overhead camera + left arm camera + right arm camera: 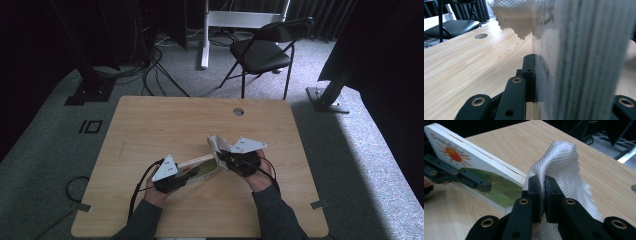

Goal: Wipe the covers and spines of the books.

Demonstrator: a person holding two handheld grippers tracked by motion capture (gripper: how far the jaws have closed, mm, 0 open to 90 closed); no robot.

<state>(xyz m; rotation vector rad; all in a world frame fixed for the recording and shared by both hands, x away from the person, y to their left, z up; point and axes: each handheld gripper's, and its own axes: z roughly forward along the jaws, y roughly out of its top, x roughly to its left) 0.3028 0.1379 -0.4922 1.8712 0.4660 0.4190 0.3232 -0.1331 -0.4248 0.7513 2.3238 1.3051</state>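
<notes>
So the left gripper sits low and left of centre in the high view, jaws clamped on one end of a book, holding it up off the table. In the left gripper view the page block takes up the whole right half, squeezed between the jaws, edges blurry.

Just past it, right of centre, the right gripper has its jaws pinched tight on a white cloth. In the right gripper view the cloth bunches up over the jaws and touches the book's near end.

My read: this is a wipe-down, and it's somewhere in the middle. Both grips are sorted and the cloth is at the book; can't tell how much has been wiped. Still to do: run the cloth along the rest, then set both down.

The book looks thin and stiff, with a white cover, a sun drawing at upper left, and green lower down. The cloth is waffle-textured with a wavy edge.

Farther back is a cable hole, then a black chair at the top.
</notes>
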